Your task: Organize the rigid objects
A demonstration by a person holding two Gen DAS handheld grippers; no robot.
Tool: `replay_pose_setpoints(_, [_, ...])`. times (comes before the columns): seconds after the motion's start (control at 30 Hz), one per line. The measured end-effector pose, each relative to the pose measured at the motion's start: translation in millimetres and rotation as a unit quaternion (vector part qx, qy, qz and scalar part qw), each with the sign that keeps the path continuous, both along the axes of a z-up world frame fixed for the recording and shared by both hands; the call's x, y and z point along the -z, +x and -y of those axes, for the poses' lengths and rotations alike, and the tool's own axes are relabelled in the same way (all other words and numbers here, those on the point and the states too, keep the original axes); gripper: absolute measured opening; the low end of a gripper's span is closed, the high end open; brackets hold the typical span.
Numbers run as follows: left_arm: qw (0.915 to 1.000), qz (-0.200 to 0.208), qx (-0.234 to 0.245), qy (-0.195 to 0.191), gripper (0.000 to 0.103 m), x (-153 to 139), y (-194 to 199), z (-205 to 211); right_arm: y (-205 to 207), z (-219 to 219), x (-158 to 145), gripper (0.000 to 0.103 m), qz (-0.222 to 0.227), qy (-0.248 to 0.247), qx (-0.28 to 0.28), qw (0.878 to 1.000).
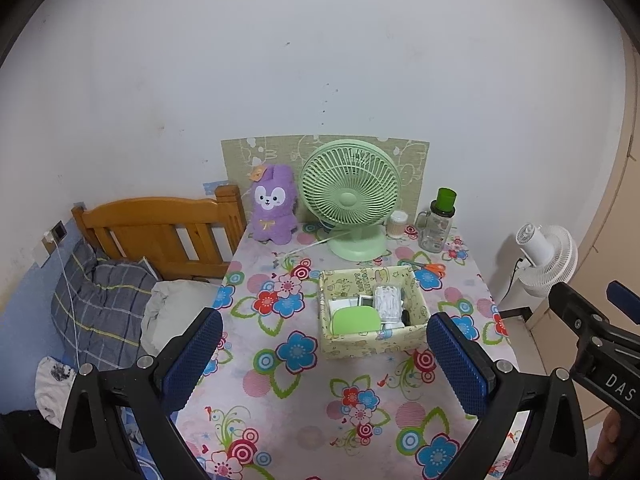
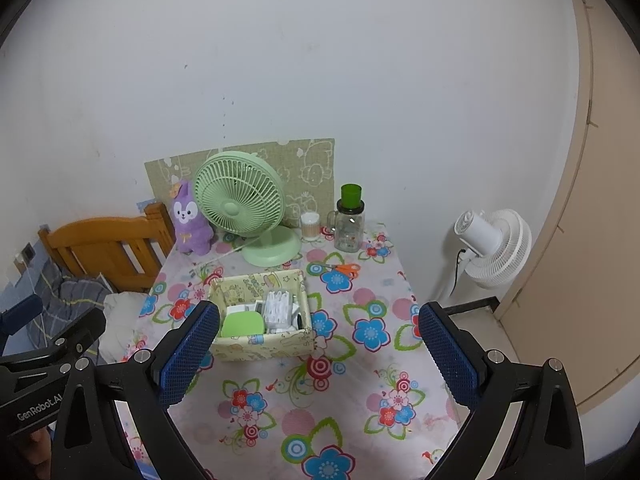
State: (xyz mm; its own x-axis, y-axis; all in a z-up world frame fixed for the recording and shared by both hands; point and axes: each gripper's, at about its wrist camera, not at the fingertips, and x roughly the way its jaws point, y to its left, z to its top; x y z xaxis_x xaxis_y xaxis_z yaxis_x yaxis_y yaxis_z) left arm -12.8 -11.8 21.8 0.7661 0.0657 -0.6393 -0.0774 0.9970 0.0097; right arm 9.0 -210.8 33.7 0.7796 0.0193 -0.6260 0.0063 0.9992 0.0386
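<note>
Left gripper [image 1: 324, 364]: jaws spread wide, empty, hovering over the table [image 1: 304, 412] nearer than the box.
Right gripper [image 2: 319, 354]: likewise spread, empty.
Box [image 1: 370, 342]: mid-table, holding a green case [image 1: 356, 320] and small white items.
Scissors [image 1: 430, 269]: just behind the box's right corner.
Green fan [image 1: 350, 196]: behind the box.
Bottle [image 1: 438, 222]: right of the fan.
</note>
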Motion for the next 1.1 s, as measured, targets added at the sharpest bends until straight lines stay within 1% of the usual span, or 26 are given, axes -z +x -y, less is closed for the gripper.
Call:
replay_pose_setpoints(0.57, [1.0000, 0.001, -0.007, -0.002, 0.103, 0.9, 3.7, -4.8, 3.3, -2.9, -2.0, 0.101, 0.002, -0.001, -0.006, 1.000])
replay_pose_setpoints(0.83, [1.0000, 0.003, 0.005, -0.004, 0.103, -2.2, 4.0, -0.8, 6.9, -1.7, -0.2, 0.101, -0.007, 0.003, 0.000, 1.000])
replay_pose_setpoints(1.1, [0.9999, 0.005, 0.011, -0.001, 0.103, -2.6, 6.4, 2.0, 5.6, -3.0, -0.6, 0.101, 0.002, -0.001, 0.004, 1.000])
